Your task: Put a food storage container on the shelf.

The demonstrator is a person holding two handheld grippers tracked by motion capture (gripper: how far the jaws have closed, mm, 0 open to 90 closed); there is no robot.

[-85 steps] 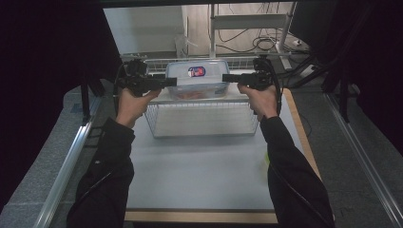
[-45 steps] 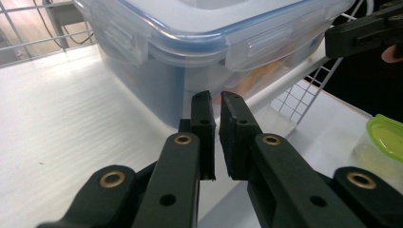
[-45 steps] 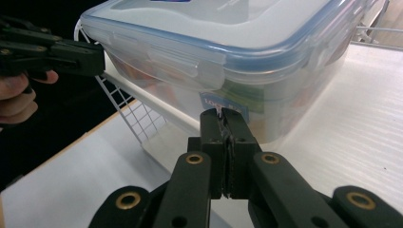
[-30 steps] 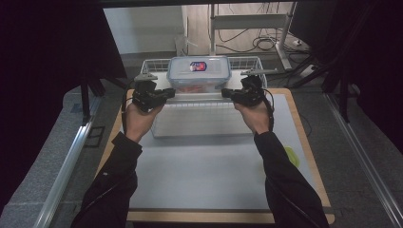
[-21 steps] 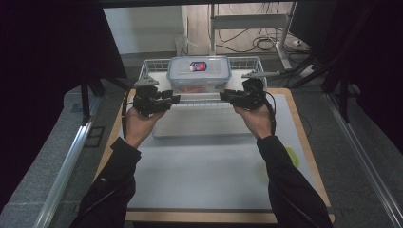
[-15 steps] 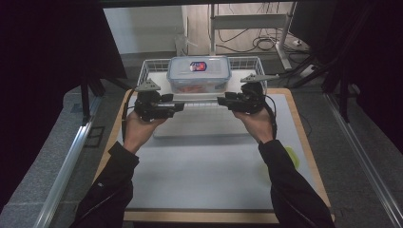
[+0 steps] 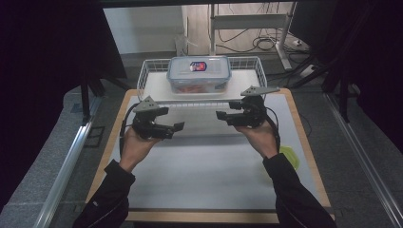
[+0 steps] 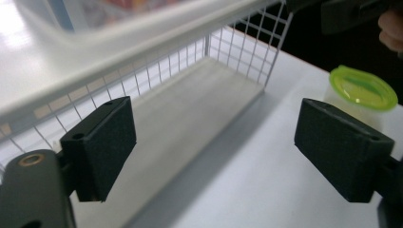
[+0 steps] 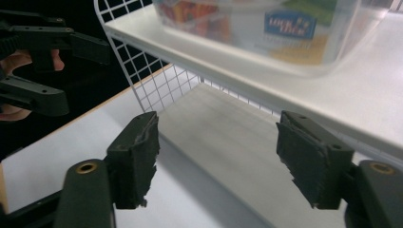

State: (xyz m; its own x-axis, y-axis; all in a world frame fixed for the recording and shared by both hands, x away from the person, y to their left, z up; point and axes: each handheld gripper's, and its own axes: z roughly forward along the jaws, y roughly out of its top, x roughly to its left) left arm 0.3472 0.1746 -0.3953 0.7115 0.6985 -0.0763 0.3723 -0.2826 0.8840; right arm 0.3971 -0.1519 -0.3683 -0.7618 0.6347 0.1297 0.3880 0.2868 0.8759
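A white wire rack (image 7: 154, 89) stands at the back of the white table mat, and a clear lidded food container (image 7: 198, 73) rests on its top shelf. My left gripper (image 7: 175, 129) hangs in front of the rack's left end. My right gripper (image 7: 222, 118) hangs in front of its right end, and the two point at each other. Both have just been opening, with nothing between their jaws. In the left gripper view the gripper (image 8: 221, 147) frames the rack's lower level (image 8: 190, 109). The right gripper (image 9: 223, 161) looks under the shelf (image 9: 332, 99) that bears the container (image 9: 266, 28).
A small cup with a green lid (image 7: 287, 156) sits on the mat by my right forearm; the same green-lidded cup (image 8: 363, 88) appears in the left gripper view. Metal rails run along both table sides. Cables and a stand lie beyond the rack.
Both grippers have let go of the rack, opened their jaws and drawn back from it toward the person. The rack and container stay at the back of the mat.
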